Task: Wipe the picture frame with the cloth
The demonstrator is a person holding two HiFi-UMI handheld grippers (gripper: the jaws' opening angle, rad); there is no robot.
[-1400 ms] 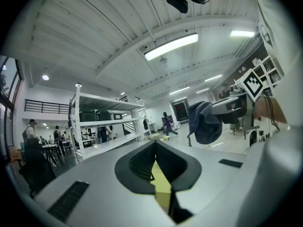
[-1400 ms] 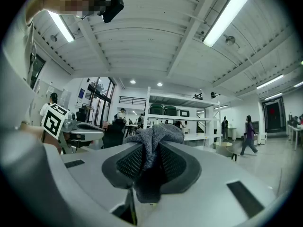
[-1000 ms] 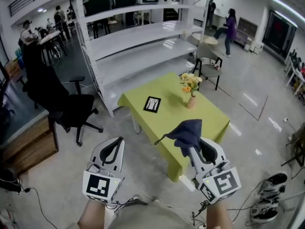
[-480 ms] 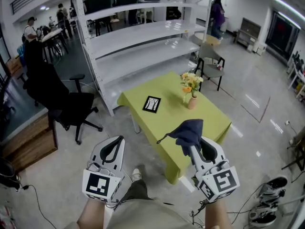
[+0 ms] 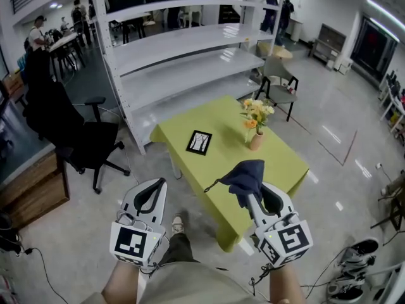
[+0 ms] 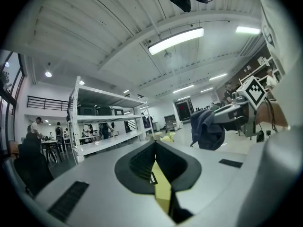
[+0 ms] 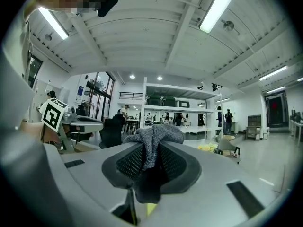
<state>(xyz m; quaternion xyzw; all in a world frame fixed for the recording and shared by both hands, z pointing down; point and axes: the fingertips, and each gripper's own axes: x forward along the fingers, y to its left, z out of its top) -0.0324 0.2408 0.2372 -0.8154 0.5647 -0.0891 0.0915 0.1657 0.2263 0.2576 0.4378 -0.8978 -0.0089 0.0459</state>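
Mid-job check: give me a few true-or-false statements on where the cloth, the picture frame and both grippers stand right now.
1. The right gripper is shut on the cloth. True.
2. The picture frame stands upright, leaning on the vase. False: it lies flat on the green table, apart from the vase.
3. The left gripper holds the picture frame. False: its jaws are together on nothing, and it is well away from the frame.
4. A vase of flowers stands on the table. True.
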